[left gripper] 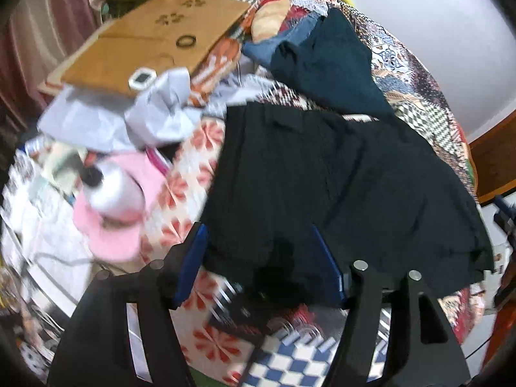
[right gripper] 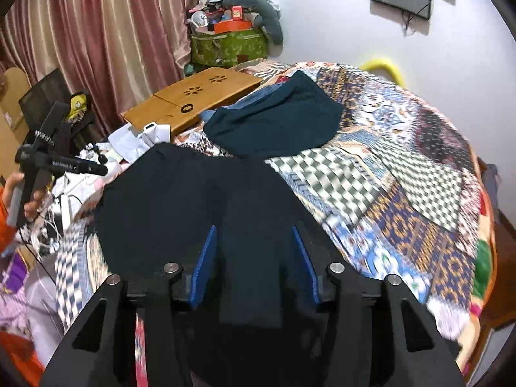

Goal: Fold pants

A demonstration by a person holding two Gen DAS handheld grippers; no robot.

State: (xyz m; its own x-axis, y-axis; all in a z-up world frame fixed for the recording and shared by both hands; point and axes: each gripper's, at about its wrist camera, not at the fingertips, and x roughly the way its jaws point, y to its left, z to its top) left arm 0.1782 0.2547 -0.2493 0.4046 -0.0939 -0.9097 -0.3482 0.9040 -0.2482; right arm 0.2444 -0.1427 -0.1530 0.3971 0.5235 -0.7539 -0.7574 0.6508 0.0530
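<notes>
The left hand-held gripper (left gripper: 261,264) and the right hand-held gripper (right gripper: 254,264) both stand part open above the black fabric pants (right gripper: 193,193), gripping nothing; these lie half-folded on the patchwork bed quilt (right gripper: 403,177). Next probably needs pinching an edge for another fold

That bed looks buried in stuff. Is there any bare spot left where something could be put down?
Yes: the widest bare stretch is the patchwork quilt right of the black pants and the teal garment, out to the bed's edge. The curtain side is crowded: wooden lap desk, crumpled white shirt, pink cloth and cables.
</notes>
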